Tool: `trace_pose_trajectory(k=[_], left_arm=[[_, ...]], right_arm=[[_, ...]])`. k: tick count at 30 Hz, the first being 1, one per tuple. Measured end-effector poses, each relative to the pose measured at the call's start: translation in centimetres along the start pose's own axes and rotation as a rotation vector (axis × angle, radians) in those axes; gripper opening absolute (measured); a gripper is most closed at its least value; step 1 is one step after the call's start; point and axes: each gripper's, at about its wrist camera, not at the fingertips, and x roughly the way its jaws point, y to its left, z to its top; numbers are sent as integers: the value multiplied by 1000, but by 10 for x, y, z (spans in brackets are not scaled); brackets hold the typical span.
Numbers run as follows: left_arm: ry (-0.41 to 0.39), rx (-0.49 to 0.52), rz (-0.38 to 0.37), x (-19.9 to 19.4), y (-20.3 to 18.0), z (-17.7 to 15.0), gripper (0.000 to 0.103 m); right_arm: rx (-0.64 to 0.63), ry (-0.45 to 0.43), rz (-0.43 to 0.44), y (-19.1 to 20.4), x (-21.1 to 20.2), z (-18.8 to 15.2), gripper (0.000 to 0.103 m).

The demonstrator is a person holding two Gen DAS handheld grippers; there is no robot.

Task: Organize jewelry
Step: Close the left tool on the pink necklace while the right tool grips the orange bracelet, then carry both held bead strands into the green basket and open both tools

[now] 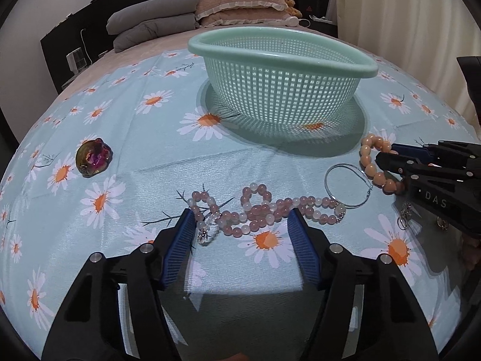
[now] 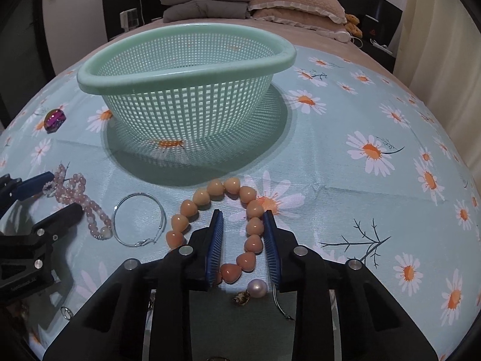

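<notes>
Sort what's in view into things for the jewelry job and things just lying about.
For the job: pink bead necklace, peach bead bracelet, silver bangle, pearl earring, iridescent brooch, green basket.

Lying about: grey blankets, pillow, white headphones.

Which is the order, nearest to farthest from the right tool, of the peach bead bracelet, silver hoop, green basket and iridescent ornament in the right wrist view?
From the right tool:
1. Peach bead bracelet: one side lies between its fingers.
2. Silver hoop: just left of the bracelet.
3. Green basket: ahead, farther up the cloth.
4. Iridescent ornament: far left, beyond the basket's near edge.
</notes>
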Motion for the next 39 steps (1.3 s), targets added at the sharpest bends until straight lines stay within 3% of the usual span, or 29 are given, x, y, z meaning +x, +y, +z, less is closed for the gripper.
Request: trace_pose_trajectory(k=[1,2,6,9,14,22,29,39], left_arm=[[-1,1,-7,-1,-1,0,56],[-2,4,-10,-1,-3,0,52],[-10,11,-22,-4,-6,-1,21],[-6,15,-29,-6,-7,-1,10],[-7,-38,-60,-11,3,0,9],[-74,-50,-82,-33,8,10,9],[-136,-38,-87,-53,10,20,6],[-190,-4,-150,-83,5,31,6]], right_arm=[[-12,-2,3,3,-1,0,12],[-21,-2,5,4,-1,0,11],[-9,-10,9,3,-3,-1,11],[9,-13,-1,-2,-4,-1,11],[22,-22,-1,-10,-8,2,11],[43,-80,-2,-17,-27,2,11],[32,-163,4,-15,-55,3,11],[28,-260,36,-9,-94,18,11]])
